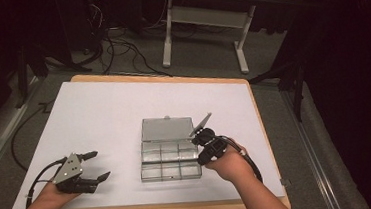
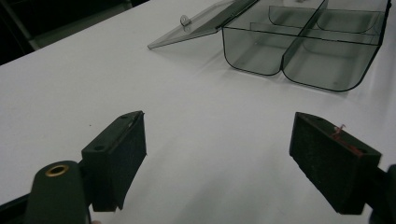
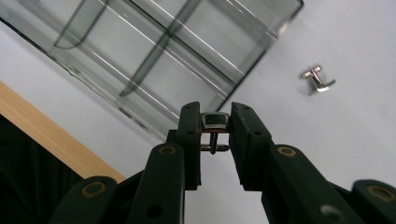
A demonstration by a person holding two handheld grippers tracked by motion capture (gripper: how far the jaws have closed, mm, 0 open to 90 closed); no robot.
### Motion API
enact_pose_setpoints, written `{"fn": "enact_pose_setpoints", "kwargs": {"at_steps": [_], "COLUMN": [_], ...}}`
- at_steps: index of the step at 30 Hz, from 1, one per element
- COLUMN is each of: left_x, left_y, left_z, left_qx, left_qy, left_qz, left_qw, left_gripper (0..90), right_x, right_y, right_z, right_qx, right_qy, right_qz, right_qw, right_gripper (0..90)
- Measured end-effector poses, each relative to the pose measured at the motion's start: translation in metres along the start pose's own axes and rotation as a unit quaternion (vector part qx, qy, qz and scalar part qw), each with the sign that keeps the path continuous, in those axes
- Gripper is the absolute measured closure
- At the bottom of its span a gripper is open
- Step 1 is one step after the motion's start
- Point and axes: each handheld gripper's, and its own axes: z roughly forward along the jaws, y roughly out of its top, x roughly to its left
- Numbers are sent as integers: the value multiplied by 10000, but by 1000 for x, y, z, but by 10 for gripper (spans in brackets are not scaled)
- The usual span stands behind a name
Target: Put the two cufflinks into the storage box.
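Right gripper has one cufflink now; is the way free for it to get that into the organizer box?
Probably yes. The right gripper is shut on a cufflink just beside the clear box, whose lid lies open with the compartments bare. The left gripper rests well off to the side.

The right gripper (image 3: 215, 122) is pinching a cufflink (image 3: 214, 120) between its two black jaws, gripping the square dark face by its metal rim while the post and toggle bar are hanging just below. Beyond the jaws a clear compartment box (image 3: 154, 51) is lying on the white table cover (image 3: 327, 135), its dividers showing through the plastic. A second cufflink (image 3: 318, 78) is resting on the white surface beside the box, well apart from the jaws. The wooden table edge (image 3: 51, 135) is running along the lower left
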Motion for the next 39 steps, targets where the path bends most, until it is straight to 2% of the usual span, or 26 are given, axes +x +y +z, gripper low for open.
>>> {"fn": "enact_pose_setpoints", "kwargs": {"at_steps": [8,12,13,14,15,17,18,19,21,26,27,28,29,30,39], "left_x": [1,1,1,1,1,1,1,1,1,1,1,1,1,1,1], "left_y": [0,0,0,0,0,0,0,0,0,0,0,0,0,0,0], "left_z": [0,0,0,0,0,0,0,0,0,0,0,0,0,0,0], "left_qx": [-5,-12,-6,-8,-12,-9,-10,-10,-6,-9,-6,-5,-5,-10,-4], "left_qy": [-23,-29,-40,-34,-37,-41,-40,-39,-44,-36,-41,-42,-46,-40,-47], "left_qz": [-38,-24,-37,-46,-44,-41,-47,-48,-36,-41,-36,-31,-33,-40,-53], "left_qw": [10000,10000,10000,10000,10000,10000,10000,10000,10000,10000,10000,10000,10000,10000,10000], "left_gripper": [192,192,192,192,192,192,192,192,192,192,192,191,192,191,191], "right_x": [21,28,29,34,34,39,39,45,46,57,61,64,66,66,85], "right_y": [19,27,29,31,33,37,39,40,44,51,52,54,56,58,72], "right_z": [5,10,11,11,14,16,17,18,20,26,26,26,27,28,33], "right_qx": [10,43,40,145,48,60,9,83,32,41,88,86,80,20,6], "right_qy": [55,62,70,113,98,122,116,138,140,217,217,245,248,267,326], "right_qz": [-201,-354,-465,-250,-455,-482,-677,-472,-717,-789,-649,-665,-728,-911,-1114], "right_qw": [9998,9993,9989,9995,9989,9987,9976,9988,9973,9966,9976,9975,9970,9955,9932], "right_gripper": [753,753,753,753,753,753,753,753,753,753,753,753,754,753,753]}}
